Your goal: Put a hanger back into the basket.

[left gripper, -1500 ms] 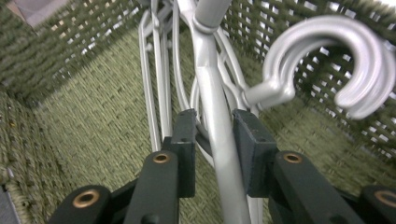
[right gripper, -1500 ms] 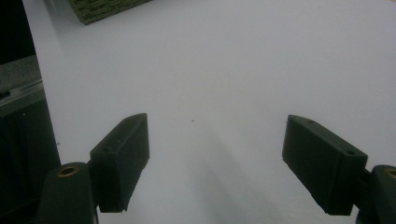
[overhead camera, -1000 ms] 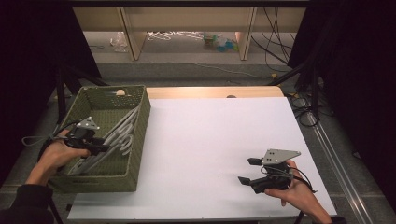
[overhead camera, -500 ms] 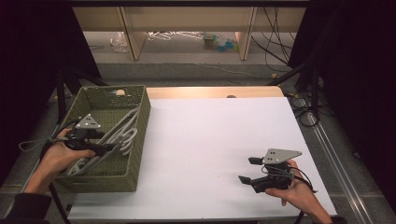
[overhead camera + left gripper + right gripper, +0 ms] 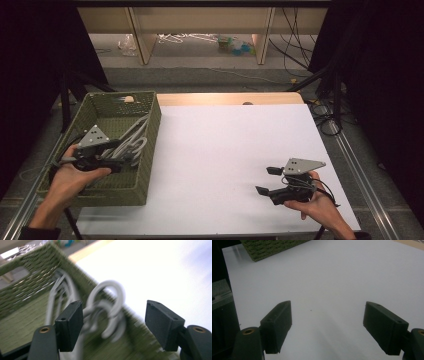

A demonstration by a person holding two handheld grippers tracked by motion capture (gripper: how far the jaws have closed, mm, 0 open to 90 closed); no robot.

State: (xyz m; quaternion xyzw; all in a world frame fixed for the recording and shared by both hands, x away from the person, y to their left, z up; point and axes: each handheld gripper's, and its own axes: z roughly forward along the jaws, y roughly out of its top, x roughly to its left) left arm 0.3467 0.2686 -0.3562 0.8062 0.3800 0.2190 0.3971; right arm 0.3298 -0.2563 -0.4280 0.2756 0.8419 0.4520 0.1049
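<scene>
While our left gripper (image 5: 127,159) hangs over the green basket (image 5: 146,150) at the left of the high view, its fingers (image 5: 70,325) have just been opening and now stand spread, pinching nothing. The white hangers (image 5: 131,142) lie in a loose bundle inside the basket, leaning toward its right wall; in the left gripper view their hooks (image 5: 111,302) curl up in the middle of the frame, beyond the fingertips and apart from them. We judge the step in hand to be taking hold of one hanger. To do it well, we should pick a single hook or neck, not the tangle, bring the fingers down on either side of it, and close only when the wire sits square between the pads. A slow lift would show early whether a neighbouring hook catches. Our right gripper (image 5: 266,181) rests low over the white table (image 5: 225,150) at the lower right, fingers (image 5: 278,325) spread and empty, well apart from the basket and ready to receive.
</scene>
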